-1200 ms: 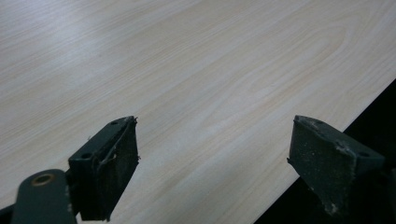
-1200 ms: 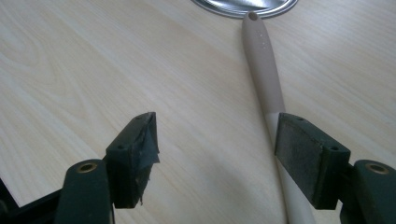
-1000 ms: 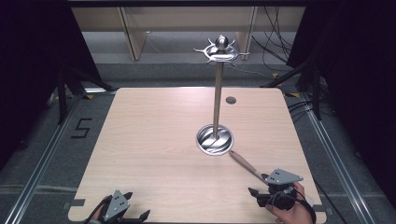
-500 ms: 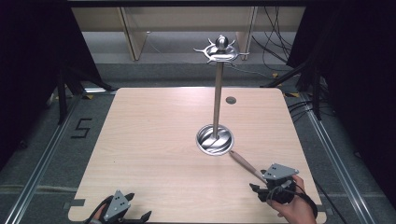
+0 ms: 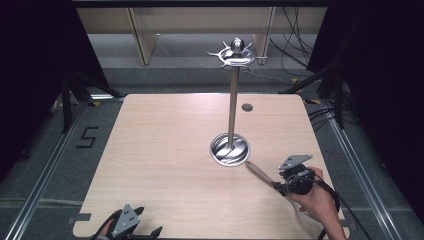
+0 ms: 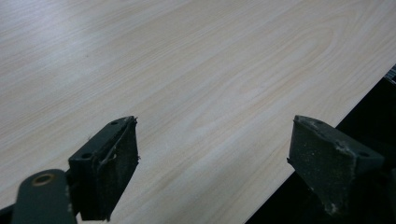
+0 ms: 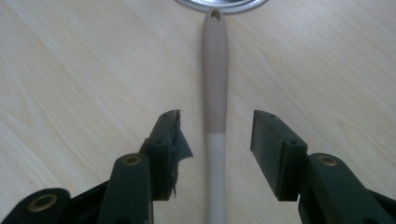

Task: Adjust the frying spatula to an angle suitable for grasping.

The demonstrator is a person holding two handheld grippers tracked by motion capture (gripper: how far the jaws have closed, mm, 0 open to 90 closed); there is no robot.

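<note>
Right gripper view first: my right tool [image 7: 215, 133] has just been closing, and the slim utensil handle, tan at the far end and cream nearer me [image 7: 215, 93], runs straight up the gap between the pads. Neither pad touches it yet; there is daylight on both sides, so nothing is held. The handle lies flat on the pale wood-grain bench [image 7: 84, 70], its holed tip right at the rim of the round shiny steel base [image 7: 219, 3] ahead of the tool.

High view now: my right tool [image 5: 286, 186] sits at the near end of that handle [image 5: 260, 173], and the tall steel stand with its hooked crown [image 5: 233, 100] rises from the base straight ahead.

What could bite me here? The handle is thin and round, so I reckon that if one pad lands first it will roll or skid sideways. Push forward while clamping and the tip could knock the base. Grip this far back and the long front end may sag when lifted.

My left tool [image 6: 212, 158] hangs spread wide over the near bench edge, with nothing between its pads.

The count: one utensil, one stand, one small dark round mark [image 5: 246, 107] on the far bench beyond the stand, two tools.
</note>
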